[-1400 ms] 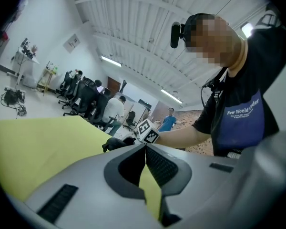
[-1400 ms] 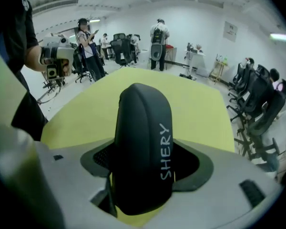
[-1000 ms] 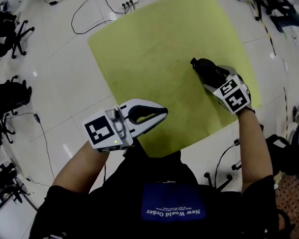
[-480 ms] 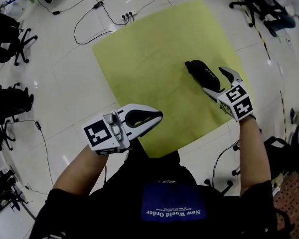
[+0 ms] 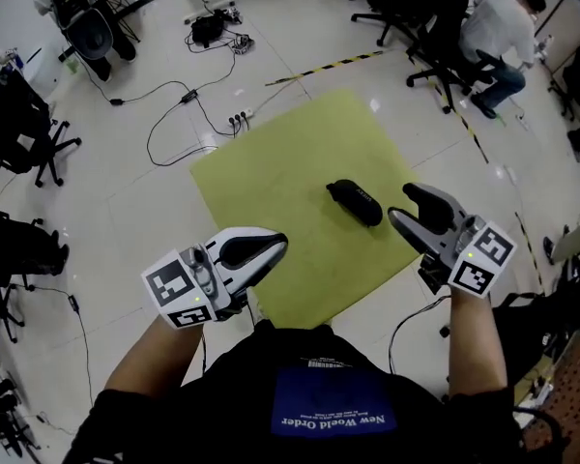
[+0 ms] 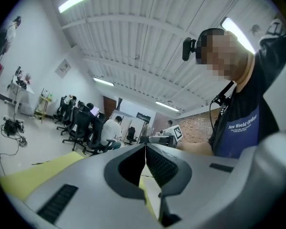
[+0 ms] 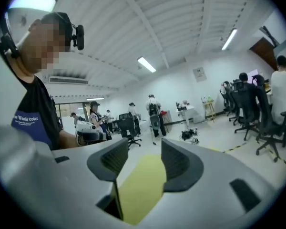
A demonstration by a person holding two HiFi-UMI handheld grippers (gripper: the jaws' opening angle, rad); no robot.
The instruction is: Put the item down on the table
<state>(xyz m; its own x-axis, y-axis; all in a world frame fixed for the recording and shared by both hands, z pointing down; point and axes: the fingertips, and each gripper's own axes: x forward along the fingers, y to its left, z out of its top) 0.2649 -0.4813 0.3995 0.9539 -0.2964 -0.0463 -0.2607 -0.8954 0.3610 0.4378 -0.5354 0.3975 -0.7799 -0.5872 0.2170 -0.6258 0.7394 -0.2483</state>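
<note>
The right gripper (image 5: 398,203) holds nothing. Its jaws stand apart with only open air between them, and they have just been closing partway. In the right gripper view a strip of the yellow-green surface (image 5: 271,162) shows through the gap, but the item does not.

The black item (image 5: 354,202) lies flat on that surface, free of both grippers. It sits toward the right-hand corner, a little in from the edge that runs back from there. Its long axis slants from the far left to the near right in the head view, roughly parallel to that edge.

The right gripper's tips point toward the item's near end and look just beside it in the head view. Since the gripper looks out level across the room, I judge it to be well above the item, not at it.

The left gripper (image 5: 275,245) is closed on nothing, its jaws pressed together. It hangs over the near-left edge and is clearly farther from the item.

The put-down looks done. Any further handling would fall to the right hand, which would have to come down and forward onto the near end.
</note>
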